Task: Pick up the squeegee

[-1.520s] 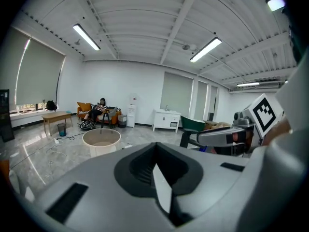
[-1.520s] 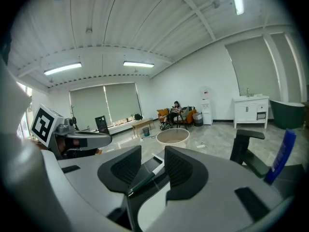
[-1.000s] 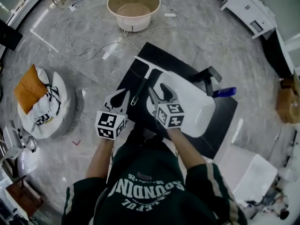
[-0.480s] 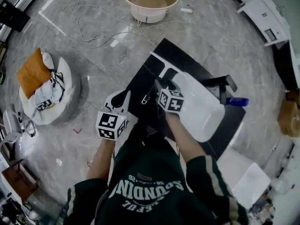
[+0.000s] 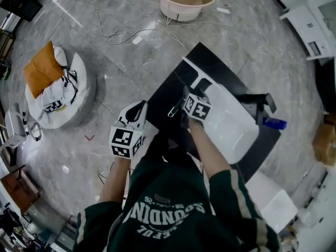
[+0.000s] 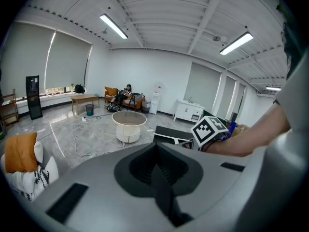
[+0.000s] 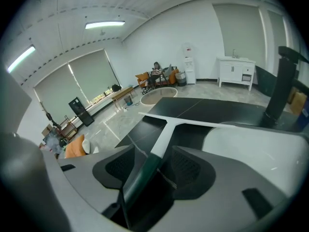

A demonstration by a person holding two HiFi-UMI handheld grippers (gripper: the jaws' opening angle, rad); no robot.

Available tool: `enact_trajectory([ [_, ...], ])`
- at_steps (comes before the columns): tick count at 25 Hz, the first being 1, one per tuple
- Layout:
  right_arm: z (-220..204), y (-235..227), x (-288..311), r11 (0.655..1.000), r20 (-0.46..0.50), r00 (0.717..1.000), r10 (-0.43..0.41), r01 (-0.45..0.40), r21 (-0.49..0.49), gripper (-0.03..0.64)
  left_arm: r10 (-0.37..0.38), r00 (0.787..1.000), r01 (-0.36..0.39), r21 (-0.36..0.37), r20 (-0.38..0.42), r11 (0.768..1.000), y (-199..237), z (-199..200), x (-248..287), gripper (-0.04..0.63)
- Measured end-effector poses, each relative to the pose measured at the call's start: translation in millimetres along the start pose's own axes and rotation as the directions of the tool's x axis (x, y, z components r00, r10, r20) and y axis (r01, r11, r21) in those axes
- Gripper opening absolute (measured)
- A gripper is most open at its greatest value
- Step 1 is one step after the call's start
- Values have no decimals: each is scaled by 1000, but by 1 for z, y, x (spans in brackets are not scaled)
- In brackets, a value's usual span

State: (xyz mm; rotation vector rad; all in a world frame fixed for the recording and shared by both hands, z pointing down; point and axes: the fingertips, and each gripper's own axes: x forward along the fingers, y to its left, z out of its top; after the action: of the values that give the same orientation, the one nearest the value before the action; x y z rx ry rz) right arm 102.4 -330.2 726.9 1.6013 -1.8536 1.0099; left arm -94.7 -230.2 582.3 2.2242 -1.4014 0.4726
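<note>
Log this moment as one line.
right claw: just been opening, squeegee handle between jaws, no grip | left claw: shut, empty | lift: not begun

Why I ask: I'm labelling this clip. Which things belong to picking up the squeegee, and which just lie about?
Job: squeegee on the black table; right gripper, fingers just opened, astride its handle.
Lying about: white container, round tub, orange cushion, floor cables; left gripper shut, idle.

The grey floor (image 5: 105,62) looks like polished, veined stone with a gloss, the black surface (image 5: 220,67) smooth and nearly matt, the squeegee (image 7: 163,137) smooth white plastic with a shiny dark green handle, the white basin (image 5: 233,125) satin plastic, the orange cushion (image 5: 38,70) soft cloth
</note>
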Motion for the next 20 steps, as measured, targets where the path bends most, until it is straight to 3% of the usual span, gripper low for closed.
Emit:
enact_trajectory([
  [4,0,-4,12,1000,-12,999,-30,30,-7,218,13,1000,-13,-11,-3,1000,5,-2,0,2],
  [14,-6,-16,22,987,-62,990,-126,131,93,200,26,1000,-27,-26,-10,999,13,-7,-2,2],
  [18,-8,-16,20,982,-91,988,-123,135,130,123,19,1000,-20,-27,-11,999,12,-8,-2,2],
  [20,-9,-18,20,981,-103,988,-114,129,147,119,14,1000,-15,-25,-10,1000,10,-7,-1,2],
])
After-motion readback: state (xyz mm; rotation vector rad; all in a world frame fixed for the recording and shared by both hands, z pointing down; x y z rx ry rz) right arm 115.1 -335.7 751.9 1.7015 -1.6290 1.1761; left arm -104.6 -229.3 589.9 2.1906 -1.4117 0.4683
